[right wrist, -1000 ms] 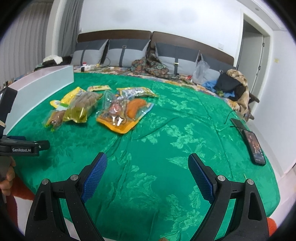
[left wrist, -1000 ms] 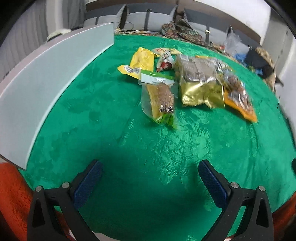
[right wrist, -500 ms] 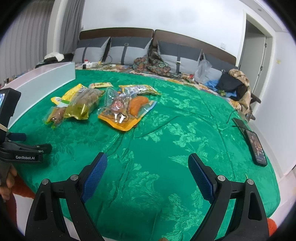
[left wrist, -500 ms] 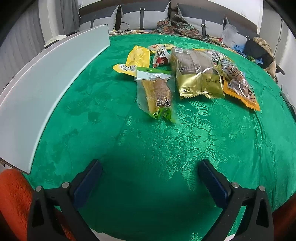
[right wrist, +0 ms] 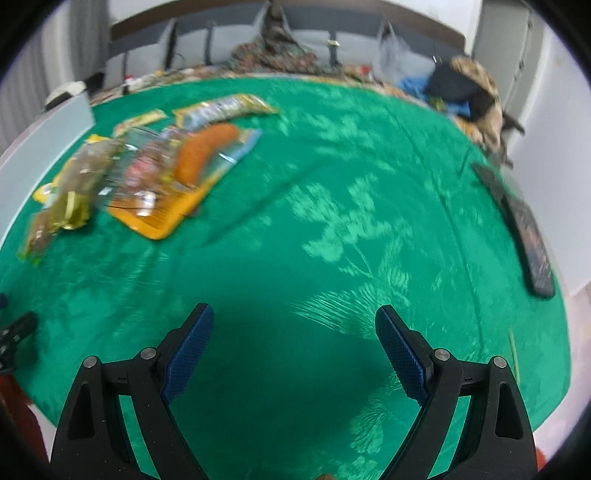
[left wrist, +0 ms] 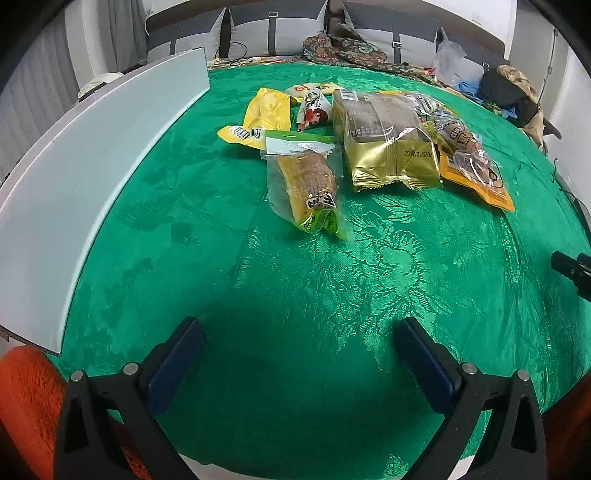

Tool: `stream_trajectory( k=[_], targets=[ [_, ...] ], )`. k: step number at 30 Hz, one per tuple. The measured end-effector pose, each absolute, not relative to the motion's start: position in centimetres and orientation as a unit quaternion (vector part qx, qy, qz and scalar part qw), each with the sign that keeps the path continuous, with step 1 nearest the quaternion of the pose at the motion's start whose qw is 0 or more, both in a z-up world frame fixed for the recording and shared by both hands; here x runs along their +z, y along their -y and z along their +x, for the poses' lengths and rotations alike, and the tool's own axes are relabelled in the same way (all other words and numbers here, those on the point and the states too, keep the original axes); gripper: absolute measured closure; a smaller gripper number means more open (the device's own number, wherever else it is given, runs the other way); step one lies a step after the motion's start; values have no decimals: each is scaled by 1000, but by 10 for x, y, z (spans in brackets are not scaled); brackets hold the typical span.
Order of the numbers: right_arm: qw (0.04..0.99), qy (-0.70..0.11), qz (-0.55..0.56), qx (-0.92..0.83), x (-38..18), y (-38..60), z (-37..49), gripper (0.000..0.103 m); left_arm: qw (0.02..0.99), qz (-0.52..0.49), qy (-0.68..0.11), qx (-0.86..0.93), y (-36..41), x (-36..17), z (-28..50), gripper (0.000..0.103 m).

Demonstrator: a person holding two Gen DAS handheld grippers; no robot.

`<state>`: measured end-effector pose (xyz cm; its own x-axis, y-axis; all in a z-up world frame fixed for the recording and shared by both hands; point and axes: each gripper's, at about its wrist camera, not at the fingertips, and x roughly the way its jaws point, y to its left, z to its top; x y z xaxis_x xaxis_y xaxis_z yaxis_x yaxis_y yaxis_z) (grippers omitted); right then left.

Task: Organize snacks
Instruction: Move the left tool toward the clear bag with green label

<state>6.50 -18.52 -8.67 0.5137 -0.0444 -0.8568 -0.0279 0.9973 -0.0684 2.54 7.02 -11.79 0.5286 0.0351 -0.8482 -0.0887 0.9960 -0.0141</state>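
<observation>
Several snack packs lie in a cluster on the green cloth (left wrist: 295, 288). In the left wrist view the nearest is a clear pack with a green top (left wrist: 306, 181), then a gold bag (left wrist: 388, 144), a yellow pack (left wrist: 264, 114), an orange-edged pack (left wrist: 472, 166) and a small red-and-white pack (left wrist: 314, 110). My left gripper (left wrist: 295, 354) is open and empty, well short of the cluster. In the blurred right wrist view the orange pack (right wrist: 181, 173) and gold bag (right wrist: 77, 188) lie far left. My right gripper (right wrist: 291, 347) is open and empty over bare cloth.
A long white box wall (left wrist: 85, 166) runs along the table's left edge. A dark phone (right wrist: 528, 236) lies at the right edge. Grey sofa cushions (left wrist: 280, 29), clothes and bags sit behind the table. The right gripper's tip (left wrist: 572, 266) shows at the right.
The right wrist view has tilted down toward the cloth and is blurred from motion. The left gripper has drifted slightly, with the snacks shifting a little in view. Both grippers stay open.
</observation>
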Motion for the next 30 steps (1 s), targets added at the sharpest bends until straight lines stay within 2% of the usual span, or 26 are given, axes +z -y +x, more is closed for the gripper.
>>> stream_trajectory(
  k=[9, 18, 21, 30],
  targets=[
    [852, -522, -21, -7, -94, 200, 88, 12, 876, -28, -481, 38, -70, -118, 24, 0],
    [865, -502, 5, -2, -102, 215, 124, 11, 876, -29, -480, 39, -69, -118, 24, 0],
    [879, -478, 4, -2, -104, 217, 122, 10, 876, -29, -480, 41, -69, -118, 24, 0],
    [879, -477, 6, -1, -104, 217, 124, 10, 876, -26, -480, 35, -69, -118, 26, 0]
  ],
)
